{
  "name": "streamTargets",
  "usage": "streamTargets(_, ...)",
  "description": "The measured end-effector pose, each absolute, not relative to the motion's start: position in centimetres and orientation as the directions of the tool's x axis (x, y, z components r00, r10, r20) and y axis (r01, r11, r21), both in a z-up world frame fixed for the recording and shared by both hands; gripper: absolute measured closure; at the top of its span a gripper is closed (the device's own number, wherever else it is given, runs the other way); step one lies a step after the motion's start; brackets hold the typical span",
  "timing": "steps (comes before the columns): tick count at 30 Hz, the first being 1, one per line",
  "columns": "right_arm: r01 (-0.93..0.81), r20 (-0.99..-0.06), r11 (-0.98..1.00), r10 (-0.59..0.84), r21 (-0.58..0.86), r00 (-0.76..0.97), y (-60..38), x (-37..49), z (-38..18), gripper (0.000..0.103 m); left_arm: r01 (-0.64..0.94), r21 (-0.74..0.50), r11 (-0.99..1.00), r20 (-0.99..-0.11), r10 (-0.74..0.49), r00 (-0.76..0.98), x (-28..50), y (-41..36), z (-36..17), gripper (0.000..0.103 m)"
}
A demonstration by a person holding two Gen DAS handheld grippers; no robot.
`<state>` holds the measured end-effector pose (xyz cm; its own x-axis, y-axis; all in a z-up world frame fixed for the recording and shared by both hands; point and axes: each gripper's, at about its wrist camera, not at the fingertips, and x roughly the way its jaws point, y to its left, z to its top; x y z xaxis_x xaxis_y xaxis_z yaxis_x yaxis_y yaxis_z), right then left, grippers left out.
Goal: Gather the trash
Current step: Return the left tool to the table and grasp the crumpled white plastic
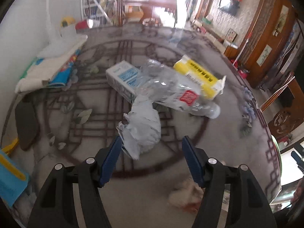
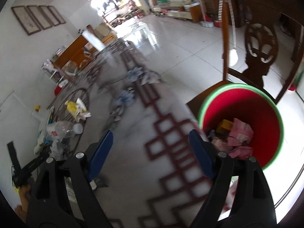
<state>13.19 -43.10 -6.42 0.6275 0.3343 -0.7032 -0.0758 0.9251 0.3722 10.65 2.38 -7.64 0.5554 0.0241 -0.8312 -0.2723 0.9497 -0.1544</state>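
— What's the left gripper [image 1: 152, 146] doing?

— Its blue jaws stand apart over the patterned table [image 1: 95, 102], gripping nothing. A crumpled grey wrapper [image 1: 141, 128] lies just ahead, its near edge at the left pad; I can't tell if they touch. Behind it sit a crushed bottle [image 1: 171, 91], a white-and-blue carton [image 1: 123, 79] and a yellow pack [image 1: 199, 74], all bunched together. A pale wad [image 1: 184, 193], blurred, lies near the right finger.

— And from the right one?

— The right gripper [image 2: 150, 144] is wide open and empty, hanging above the table's red-lattice border [image 2: 171, 152]. Right of it stands a red bin [image 2: 245, 102] with a green rim, holding pink wrappers [image 2: 240, 134] and something yellow. The bottle [image 2: 60, 129] and yellow pack [image 2: 76, 109] lie far left, well apart from the bin. A carved chair [image 2: 260, 43] stands behind the bin.
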Motion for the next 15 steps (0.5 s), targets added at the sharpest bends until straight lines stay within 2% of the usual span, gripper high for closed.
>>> streamTargets(2, -0.109, -0.706, 0.924, 0.351, 0.365, 0.615, -41.5, 13.3, -6.3, 0.023, -0.249, -0.152, 0.956, -0.846, 0.005, 0.534, 12.1, 2.7, -8.6, 0.041)
streamTargets(5, -0.162, -0.712, 0.923, 0.373, 0.348, 0.595, -39.1, 13.2, -6.3, 0.023, -0.245, -0.098, 0.965, -0.85, 0.047, 0.524, 13.1, 2.6, -9.9, 0.041)
streamTargets(9, -0.245, -0.72, 0.914, 0.406, 0.324, 0.563, -35.8, 13.1, -6.3, 0.023, -0.292, -0.152, 0.944, -0.85, 0.025, 0.525, 13.2, 4.4, -11.0, 0.042)
streamTargets(11, -0.27, -0.724, 0.909, 0.416, 0.317, 0.55, -34.6, 13.2, -6.3, 0.023, -0.291, -0.162, 0.943, -0.848, 0.018, 0.53, 13.3, 4.6, -11.1, 0.047)
streamTargets(12, -0.283, -0.727, 0.908, 0.417, 0.309, 0.545, -33.9, 13.1, -6.4, 0.023, -0.291, -0.158, 0.944, -0.85, 0.02, 0.527, 13.2, 4.6, -11.2, 0.056)
streamTargets(15, -0.33, -0.737, 0.901, 0.423, 0.28, 0.527, -31.6, 12.8, -6.5, 0.023, -0.286, -0.167, 0.944, -0.844, 0.013, 0.537, 12.9, 4.8, -11.2, 0.062)
